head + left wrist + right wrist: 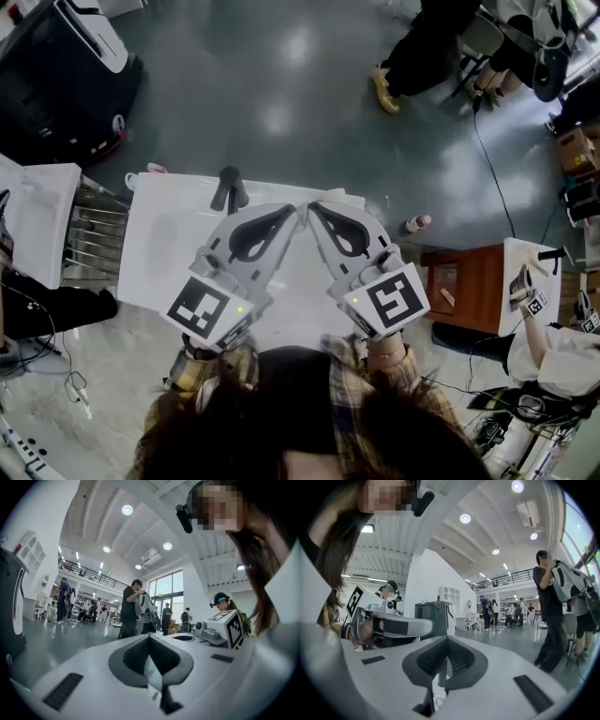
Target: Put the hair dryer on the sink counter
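Observation:
Both grippers are raised close in front of me over the white sink counter (150, 272), their tips almost meeting. My left gripper (296, 216) is shut with nothing between its jaws, which also meet in the left gripper view (150, 639). My right gripper (312, 208) is shut and empty too, and its pads meet in the right gripper view (446, 639). A dark angled object (230, 187) stands at the counter's far edge, just beyond the left gripper. I cannot tell whether it is a faucet or the hair dryer.
A black machine (56, 66) stands on the floor at far left. A white unit (37, 225) and a metal rack (94, 225) flank the counter's left side. A small bottle (417, 223) lies on the floor near a brown table (473, 286). People stand at the far right.

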Motion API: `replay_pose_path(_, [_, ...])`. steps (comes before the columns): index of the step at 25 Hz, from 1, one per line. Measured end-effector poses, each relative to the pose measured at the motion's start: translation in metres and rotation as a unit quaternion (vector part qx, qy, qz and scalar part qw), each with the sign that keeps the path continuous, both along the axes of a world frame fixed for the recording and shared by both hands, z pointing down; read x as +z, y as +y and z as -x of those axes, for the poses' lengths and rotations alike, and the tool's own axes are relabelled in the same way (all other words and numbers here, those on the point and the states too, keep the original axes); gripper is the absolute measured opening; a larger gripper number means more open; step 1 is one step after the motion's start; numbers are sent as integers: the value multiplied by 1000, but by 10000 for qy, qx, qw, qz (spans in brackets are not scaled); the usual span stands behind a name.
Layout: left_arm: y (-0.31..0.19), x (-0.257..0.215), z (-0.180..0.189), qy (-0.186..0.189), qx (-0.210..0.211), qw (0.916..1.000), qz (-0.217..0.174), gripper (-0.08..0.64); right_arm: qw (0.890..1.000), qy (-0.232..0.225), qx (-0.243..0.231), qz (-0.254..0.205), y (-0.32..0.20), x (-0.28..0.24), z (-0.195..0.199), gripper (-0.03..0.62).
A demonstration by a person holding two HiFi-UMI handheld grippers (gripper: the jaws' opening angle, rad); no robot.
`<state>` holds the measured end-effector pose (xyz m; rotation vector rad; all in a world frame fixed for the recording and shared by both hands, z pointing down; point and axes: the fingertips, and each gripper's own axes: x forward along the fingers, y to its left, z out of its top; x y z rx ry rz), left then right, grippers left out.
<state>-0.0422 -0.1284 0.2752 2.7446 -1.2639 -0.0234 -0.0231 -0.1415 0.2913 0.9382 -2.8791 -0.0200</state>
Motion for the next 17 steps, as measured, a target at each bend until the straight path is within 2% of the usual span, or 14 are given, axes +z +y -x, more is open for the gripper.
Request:
replay_pose_path(9, [-8,-1,1,-187,25,9998,7,17,10000,14,33,10,-1,1,-1,15])
replay_pose_path(13, [-19,-6,5,-97,207,9997,-35,17,10000,-1,68,8,-1,1,-2,15])
replay_pose_path(17, [-32,-14,6,-207,348,9991,-151,18,9997,-179,170,-93,-7,-7,-6,15])
